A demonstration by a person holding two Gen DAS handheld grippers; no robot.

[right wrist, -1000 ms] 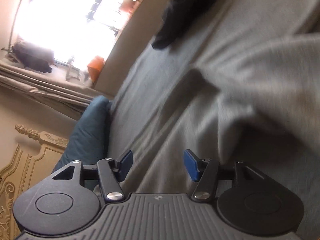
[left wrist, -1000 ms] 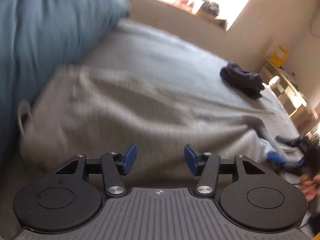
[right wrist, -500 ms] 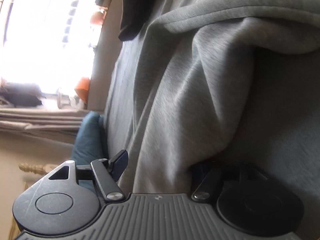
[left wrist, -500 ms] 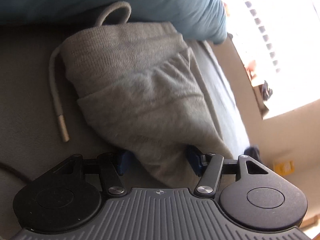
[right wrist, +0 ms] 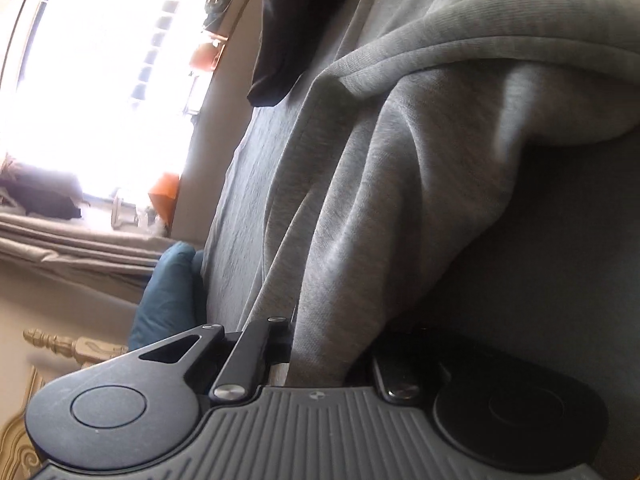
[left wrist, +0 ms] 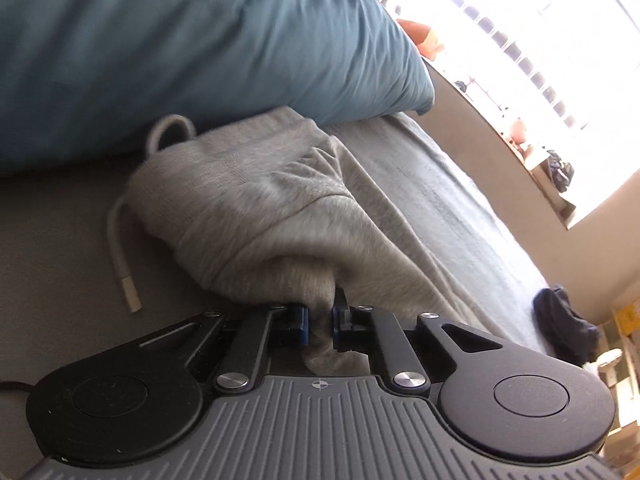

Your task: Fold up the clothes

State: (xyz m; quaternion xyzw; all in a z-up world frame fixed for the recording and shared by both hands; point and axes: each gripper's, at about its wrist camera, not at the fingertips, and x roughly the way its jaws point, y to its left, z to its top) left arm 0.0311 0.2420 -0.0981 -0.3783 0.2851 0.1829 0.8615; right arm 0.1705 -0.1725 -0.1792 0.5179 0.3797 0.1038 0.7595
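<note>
A grey hooded sweatshirt (left wrist: pixel 256 216) lies on the grey bed sheet (left wrist: pixel 448 184), its hood end against a blue pillow (left wrist: pixel 192 36). A pale drawstring (left wrist: pixel 120 256) trails from it to the left. My left gripper (left wrist: pixel 319 320) is shut on a fold of the sweatshirt's edge, cloth pinched between the blue pads. In the right wrist view the grey sweatshirt (right wrist: pixel 400 184) bunches in thick folds, and my right gripper (right wrist: pixel 320 356) is shut on a hanging fold; its right finger is hidden in shadow under the cloth.
A dark garment (left wrist: pixel 564 324) lies on the bed's far side, seen also as a black garment (right wrist: pixel 284 36) in the right wrist view. A bright window (left wrist: pixel 552 32) and its ledge run along the wall. A carved headboard (right wrist: pixel 48 344) stands behind the pillow.
Both grippers went from open above the bed to down on the sweatshirt. Each has closed on a fold of grey cloth over the last second.
</note>
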